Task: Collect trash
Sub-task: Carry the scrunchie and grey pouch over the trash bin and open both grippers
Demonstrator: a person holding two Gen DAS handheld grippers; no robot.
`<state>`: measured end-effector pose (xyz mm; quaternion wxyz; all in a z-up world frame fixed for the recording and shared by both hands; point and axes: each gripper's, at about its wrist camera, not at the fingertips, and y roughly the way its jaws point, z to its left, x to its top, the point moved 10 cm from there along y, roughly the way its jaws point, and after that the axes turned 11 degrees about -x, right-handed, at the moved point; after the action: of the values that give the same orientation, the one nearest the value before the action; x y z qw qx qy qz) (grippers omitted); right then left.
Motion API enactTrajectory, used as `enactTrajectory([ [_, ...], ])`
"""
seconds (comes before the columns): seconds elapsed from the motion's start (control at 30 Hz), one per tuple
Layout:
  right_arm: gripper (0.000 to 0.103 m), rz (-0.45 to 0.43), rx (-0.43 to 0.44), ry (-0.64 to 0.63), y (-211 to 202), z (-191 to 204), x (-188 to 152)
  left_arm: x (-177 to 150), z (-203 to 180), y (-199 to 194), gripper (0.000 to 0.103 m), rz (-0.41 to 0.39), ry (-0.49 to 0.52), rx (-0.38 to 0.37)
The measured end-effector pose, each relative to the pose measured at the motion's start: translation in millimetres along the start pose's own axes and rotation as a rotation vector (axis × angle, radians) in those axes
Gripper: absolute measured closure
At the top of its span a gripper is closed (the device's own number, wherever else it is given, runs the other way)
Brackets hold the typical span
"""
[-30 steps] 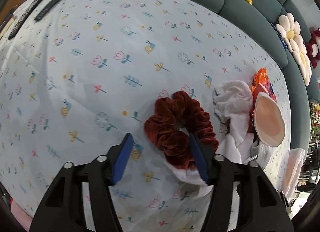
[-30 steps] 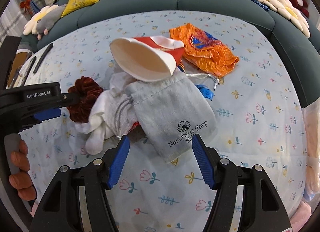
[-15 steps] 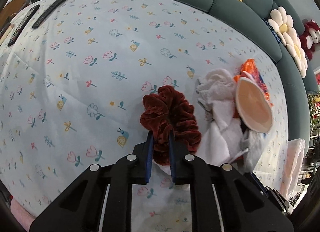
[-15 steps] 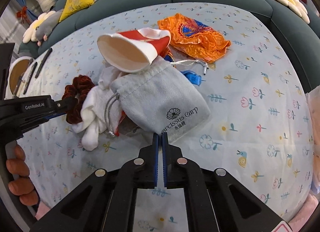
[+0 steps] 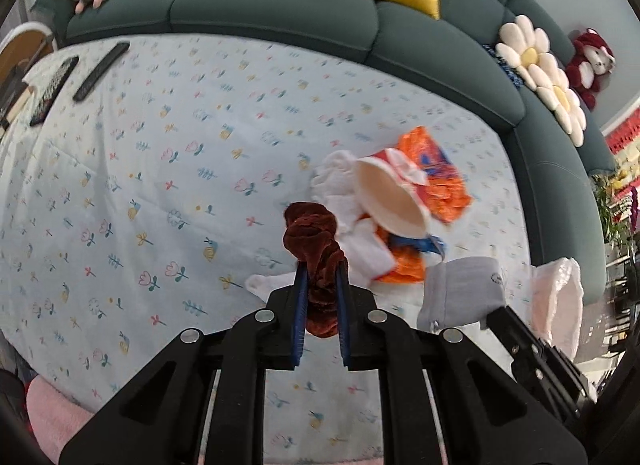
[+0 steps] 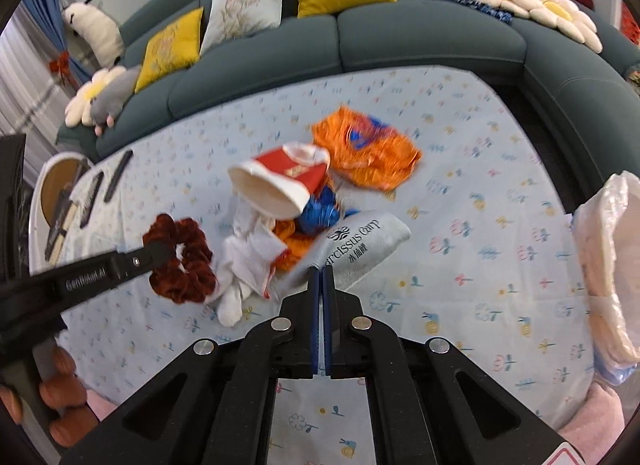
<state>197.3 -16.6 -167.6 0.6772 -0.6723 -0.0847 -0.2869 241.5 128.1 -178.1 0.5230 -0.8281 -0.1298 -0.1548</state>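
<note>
Against a second before, both tongs had closed on something and lifted it off the desk [image 5: 140, 169], which carries a flowered cloth. A second earlier the scrunchie and the pouch had both lain flat in the pile around the paper cup [image 6: 276, 189], between wide-open jaws; by this moment each hung clear of the cloth. That suggests two pieces were on their way to the bin, though no bin shows in either view.

The left tongs [image 5: 320, 301] were clamped on the dark red scrunchie [image 5: 314, 241], their jaws drawn nearly together around a thick fold of it. The scrunchie stood up ahead of the blue pads, left of the paper cup.

The right tongs [image 6: 321, 297] had their jaws all but touching, pinching the lower edge of the grey pouch [image 6: 360, 245]. The pouch hung just right of the cup and below it.

Left lying around the cup were the white cloth [image 6: 248, 257], the blue wrapper [image 6: 320, 213] and the orange wrapper [image 6: 368, 157] beyond it. Those, I judge, had yet to be gathered.
</note>
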Motion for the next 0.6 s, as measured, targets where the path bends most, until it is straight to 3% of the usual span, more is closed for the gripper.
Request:
enactTrajectory([
  [0.6, 0.101, -0.21, 0.026, 0.135, -106.0, -77.9, 42.9, -7.0, -143.2, -67.5, 0.091, -0.085, 0.197, -0.119],
])
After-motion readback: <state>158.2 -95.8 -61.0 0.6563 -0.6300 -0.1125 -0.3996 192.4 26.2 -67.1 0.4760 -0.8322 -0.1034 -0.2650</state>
